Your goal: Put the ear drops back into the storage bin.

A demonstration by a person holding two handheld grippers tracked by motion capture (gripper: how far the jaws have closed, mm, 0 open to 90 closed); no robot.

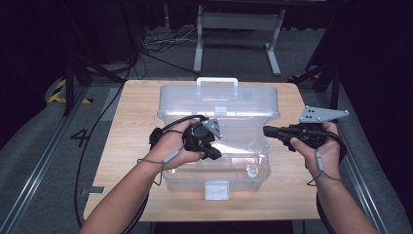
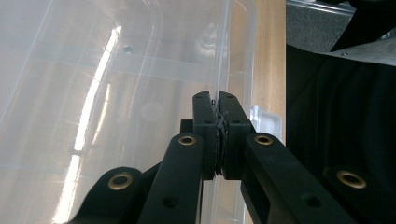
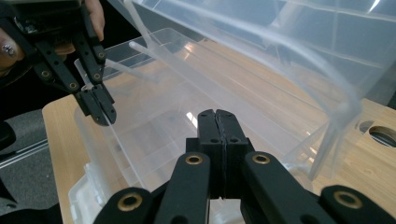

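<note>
One clear box point(image 1: 214, 161) sits mid-table point(image 1: 122, 161), its lid point(image 1: 219, 102) already raised and leaning back, so the opening looks done or nearly so. Inside, the box seems bare apart from a small round thing near its front corner. The left gripper point(image 3: 99, 108) pinches the front rim with closed jaws; the right gripper point(image 1: 268, 130) hovers beside the box, jaws closed on nothing.

1. My left gripper point(image 1: 214, 155) sits in my left hand point(image 1: 171, 145), the forearm reaching in from the bottom edge, jaws pressed together and angled down to the right.
2. My right gripper point(image 1: 267, 130) is held level in my right hand point(image 1: 321, 146), pointing left (jaws fully together, nothing between them).
</note>
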